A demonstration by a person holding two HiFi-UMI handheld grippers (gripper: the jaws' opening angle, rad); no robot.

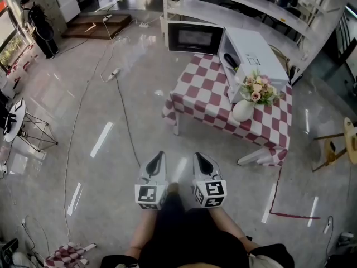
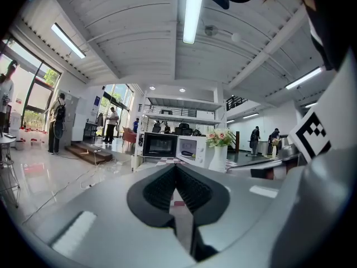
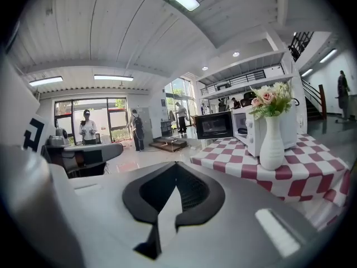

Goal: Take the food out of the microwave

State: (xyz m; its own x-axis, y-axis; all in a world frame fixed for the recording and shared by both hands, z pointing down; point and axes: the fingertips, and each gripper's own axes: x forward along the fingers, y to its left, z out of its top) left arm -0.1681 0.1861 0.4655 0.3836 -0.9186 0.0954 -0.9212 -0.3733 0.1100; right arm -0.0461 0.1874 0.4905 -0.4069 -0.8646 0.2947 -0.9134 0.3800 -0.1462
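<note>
A white microwave [image 1: 254, 52] stands on a red-and-white checked table [image 1: 206, 91], well ahead of me. Its dark door [image 1: 195, 38] is swung open to the left. A dark item [image 1: 230, 59] lies in the cavity; I cannot make out what it is. The left gripper view shows the microwave [image 2: 189, 148] small and far off; in the right gripper view the microwave [image 3: 251, 128] sits up right. My left gripper [image 1: 160, 157] and right gripper [image 1: 199, 156] are held side by side over the floor, short of the table. Both are shut with nothing between them, left gripper [image 2: 176, 167], right gripper [image 3: 177, 166].
A white vase of flowers [image 1: 245, 106] stands at the table's near corner, in front of the microwave. Cables [image 1: 120, 94] trail over the glossy floor at left. White shelving [image 1: 245, 4] rises behind the table. A wooden stool [image 1: 337, 147] is at right, and people stand far back.
</note>
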